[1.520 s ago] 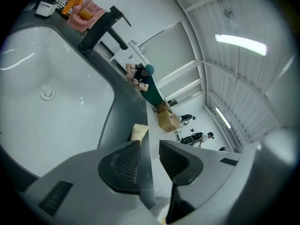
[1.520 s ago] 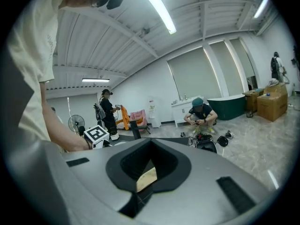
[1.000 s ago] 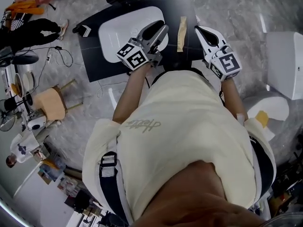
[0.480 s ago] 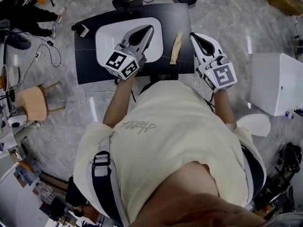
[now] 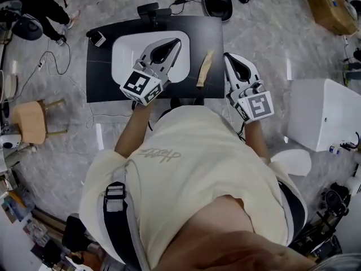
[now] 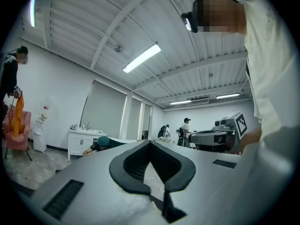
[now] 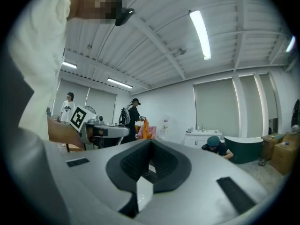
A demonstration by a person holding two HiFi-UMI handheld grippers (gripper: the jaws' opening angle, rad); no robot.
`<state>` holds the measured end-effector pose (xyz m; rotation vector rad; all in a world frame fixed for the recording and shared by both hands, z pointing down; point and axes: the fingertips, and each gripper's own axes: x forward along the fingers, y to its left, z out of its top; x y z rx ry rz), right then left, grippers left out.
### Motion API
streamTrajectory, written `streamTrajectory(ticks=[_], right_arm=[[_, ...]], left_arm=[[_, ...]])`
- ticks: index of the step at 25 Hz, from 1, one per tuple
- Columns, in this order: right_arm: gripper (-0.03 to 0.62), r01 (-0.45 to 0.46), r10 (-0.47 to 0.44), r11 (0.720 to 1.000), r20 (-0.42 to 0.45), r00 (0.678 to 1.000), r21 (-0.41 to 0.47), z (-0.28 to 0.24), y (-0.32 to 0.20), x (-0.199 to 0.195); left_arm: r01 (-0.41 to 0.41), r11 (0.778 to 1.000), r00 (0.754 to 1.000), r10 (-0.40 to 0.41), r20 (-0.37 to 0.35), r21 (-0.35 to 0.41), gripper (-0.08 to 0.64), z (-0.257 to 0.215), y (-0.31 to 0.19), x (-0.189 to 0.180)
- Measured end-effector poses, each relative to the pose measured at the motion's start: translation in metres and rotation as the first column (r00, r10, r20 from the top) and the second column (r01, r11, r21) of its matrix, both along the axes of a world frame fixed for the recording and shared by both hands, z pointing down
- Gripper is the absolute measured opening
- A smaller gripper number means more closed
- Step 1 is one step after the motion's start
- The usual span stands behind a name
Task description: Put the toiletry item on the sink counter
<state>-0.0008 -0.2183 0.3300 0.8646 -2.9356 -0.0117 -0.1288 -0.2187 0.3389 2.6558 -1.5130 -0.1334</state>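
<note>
A flat tan toiletry item [image 5: 204, 68] lies on the black sink counter [image 5: 211, 30], just right of the white basin [image 5: 121, 58]. My left gripper [image 5: 179, 40] hovers over the basin's right half, left of the item, shut with nothing in it. My right gripper [image 5: 227, 56] hangs at the counter's right front corner, right of the item, also shut and empty. Neither touches the item. Both gripper views tilt up at the ceiling. The left gripper [image 6: 150, 142] and the right gripper [image 7: 150, 141] each show their tips meeting, and no counter.
A white box-like unit [image 5: 324, 114] stands on the floor at right, and a wooden stool [image 5: 28, 120] at left. Black devices and cables [image 5: 217, 1] lie past the counter's far edge. Other people stand across the room [image 7: 133, 114]. My own torso fills the lower head view.
The left gripper's jaws have closed on nothing and it has shifted slightly left over the basin. The tan item has stayed where it was. The head camera has drifted.
</note>
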Motion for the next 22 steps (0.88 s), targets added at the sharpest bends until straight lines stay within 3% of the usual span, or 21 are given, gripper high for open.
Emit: streamTrajectory(ticks=[22], right_arm=[[-0.006, -0.007, 0.004, 0.998, -0.046, 0.999, -0.064, 0.022, -0.004, -0.010]], left_arm=[[0.024, 0.997, 1.000, -0.025, -0.018, -0.071, 0.003, 0.035, -0.013, -0.024]])
